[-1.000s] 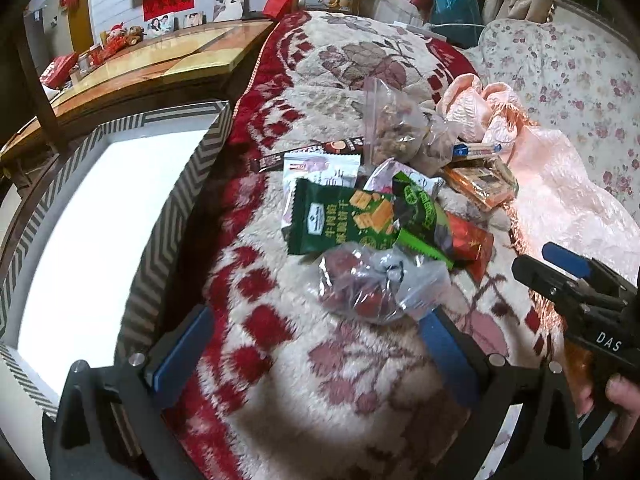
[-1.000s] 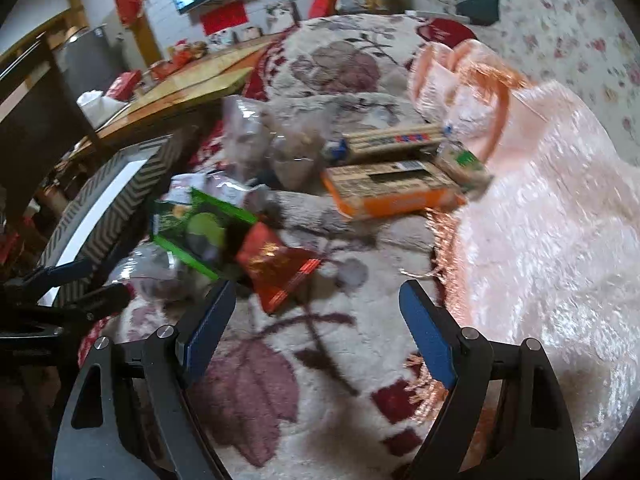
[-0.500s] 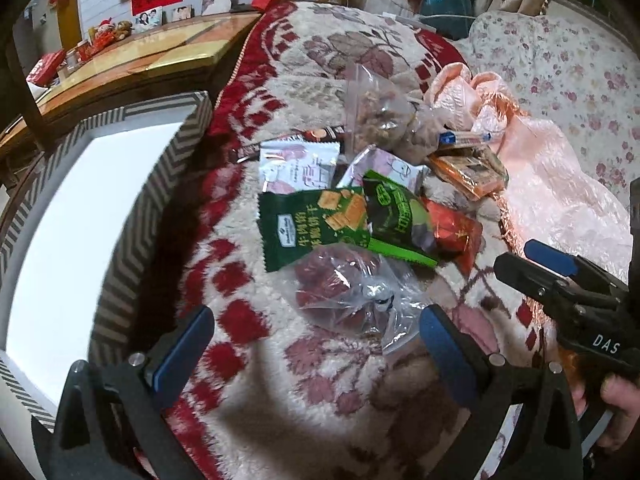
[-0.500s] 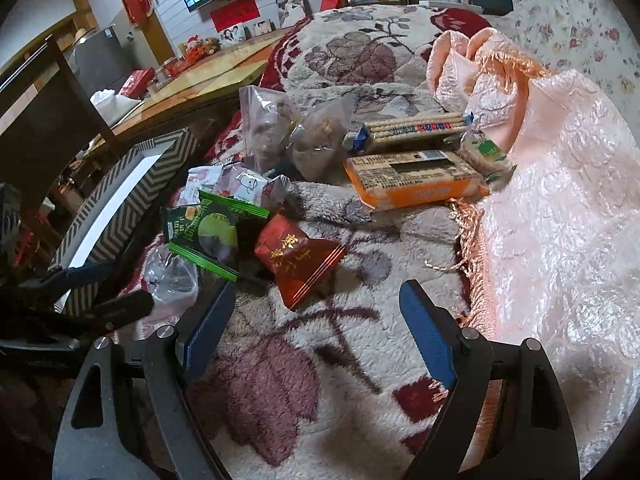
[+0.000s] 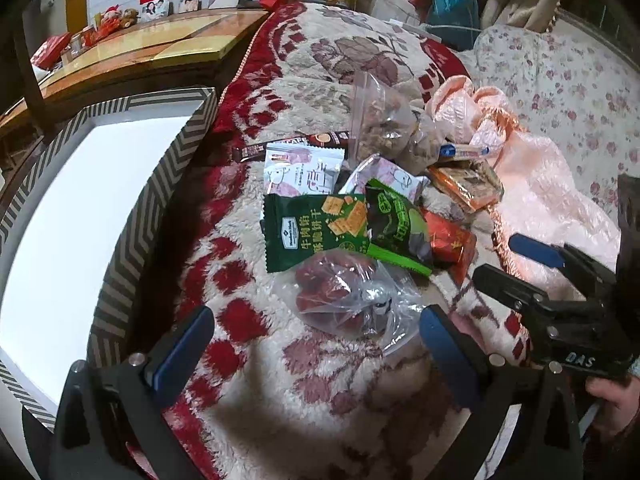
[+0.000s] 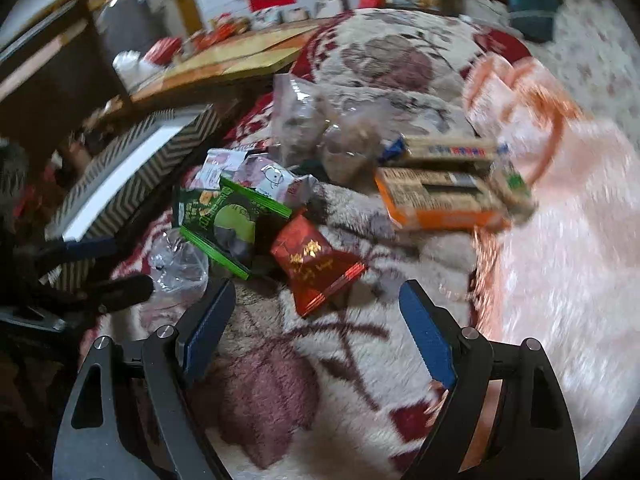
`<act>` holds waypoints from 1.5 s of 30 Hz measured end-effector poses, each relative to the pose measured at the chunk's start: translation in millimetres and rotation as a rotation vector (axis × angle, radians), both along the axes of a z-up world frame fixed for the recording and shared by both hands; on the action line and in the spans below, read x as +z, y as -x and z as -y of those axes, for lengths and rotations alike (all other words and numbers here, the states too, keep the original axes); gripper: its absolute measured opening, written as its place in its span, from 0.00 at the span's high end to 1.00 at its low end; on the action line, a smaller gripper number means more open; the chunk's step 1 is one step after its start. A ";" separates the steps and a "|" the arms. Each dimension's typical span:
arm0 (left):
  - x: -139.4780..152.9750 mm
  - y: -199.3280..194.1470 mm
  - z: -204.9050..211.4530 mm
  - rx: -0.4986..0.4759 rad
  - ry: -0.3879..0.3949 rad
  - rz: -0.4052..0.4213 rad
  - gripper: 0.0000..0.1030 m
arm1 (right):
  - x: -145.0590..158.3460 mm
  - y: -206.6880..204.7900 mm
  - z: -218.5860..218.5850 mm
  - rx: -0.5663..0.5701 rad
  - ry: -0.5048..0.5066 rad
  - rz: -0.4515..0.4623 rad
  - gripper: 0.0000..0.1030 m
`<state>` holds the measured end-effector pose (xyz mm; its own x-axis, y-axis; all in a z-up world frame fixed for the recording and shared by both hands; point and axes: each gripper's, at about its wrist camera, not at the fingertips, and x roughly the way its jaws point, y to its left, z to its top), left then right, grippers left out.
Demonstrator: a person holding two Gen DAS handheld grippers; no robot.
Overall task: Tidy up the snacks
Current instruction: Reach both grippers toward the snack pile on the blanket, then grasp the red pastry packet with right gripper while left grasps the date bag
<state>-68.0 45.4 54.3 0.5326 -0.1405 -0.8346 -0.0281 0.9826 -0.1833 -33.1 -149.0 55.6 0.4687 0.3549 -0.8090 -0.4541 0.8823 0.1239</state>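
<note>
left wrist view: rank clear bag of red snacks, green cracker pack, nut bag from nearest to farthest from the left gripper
1. clear bag of red snacks, just ahead of the left gripper, centre.
2. green cracker pack, behind it, slightly left.
3. nut bag, far back, upright.

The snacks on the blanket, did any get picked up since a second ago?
No. Both tools just crept closer: the left tool toward the clear bag of red snacks, the right tool toward the red packet. Both stay open and empty, and the pile hasn't moved.

Wide-spread right tool (image 6: 316, 316) just before red packet (image 6: 314, 264)
</note>
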 end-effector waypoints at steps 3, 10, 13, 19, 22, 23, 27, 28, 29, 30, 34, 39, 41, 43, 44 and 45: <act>-2.8 -1.1 -0.8 0.002 0.011 -0.017 0.00 | 3.0 -12.0 -4.9 0.075 0.050 0.002 0.18; -3.4 -3.4 4.6 -0.017 0.008 -0.018 0.00 | -14.0 -30.9 -19.6 0.236 0.114 -0.081 0.18; -6.0 -8.7 8.7 -0.029 0.007 -0.029 0.00 | -18.9 -31.8 -33.7 0.305 0.197 -0.045 0.25; -13.9 -22.8 19.2 -0.045 -0.003 -0.049 0.00 | -26.6 -43.4 -50.8 0.395 0.275 -0.054 0.45; -19.9 -31.0 23.2 -0.048 -0.008 -0.066 0.00 | -32.2 -47.7 -55.4 0.411 0.288 -0.084 0.58; -22.0 -32.7 23.4 -0.047 -0.003 -0.071 0.00 | -31.5 -47.1 -54.5 0.403 0.278 -0.085 0.62; -30.4 -37.5 19.8 -0.032 0.039 -0.089 0.22 | -28.9 -41.5 -46.2 0.346 0.264 -0.091 0.67; -31.4 -36.6 18.7 -0.031 0.038 -0.088 0.30 | -28.5 -39.8 -39.9 0.305 0.244 -0.104 0.67; -30.8 -34.3 17.0 -0.027 0.024 -0.078 0.38 | -28.6 -36.7 -35.1 0.278 0.227 -0.116 0.67; -30.2 -32.4 15.6 -0.026 0.015 -0.075 0.40 | -29.0 -36.3 -29.3 0.247 0.206 -0.131 0.67; -24.6 -24.8 5.6 -0.018 0.030 -0.077 0.48 | -25.5 -25.4 -10.0 0.146 0.127 -0.154 0.68; -8.4 -6.5 -0.8 -0.012 -0.005 -0.032 0.50 | -12.4 -7.6 -8.2 0.132 0.092 -0.127 0.68; -0.8 -0.2 -3.3 -0.009 -0.019 -0.010 0.50 | -9.0 0.2 -10.3 0.138 0.084 -0.126 0.68; 5.4 4.8 -7.2 -0.002 -0.025 0.006 0.50 | -5.6 7.9 -13.7 0.145 0.072 -0.122 0.68; 8.1 6.3 -8.9 0.004 -0.031 0.010 0.50 | -4.5 9.1 -15.1 0.148 0.070 -0.120 0.68; 10.5 7.9 -10.8 0.012 -0.037 0.016 0.50 | -3.1 11.1 -17.4 0.151 0.069 -0.116 0.68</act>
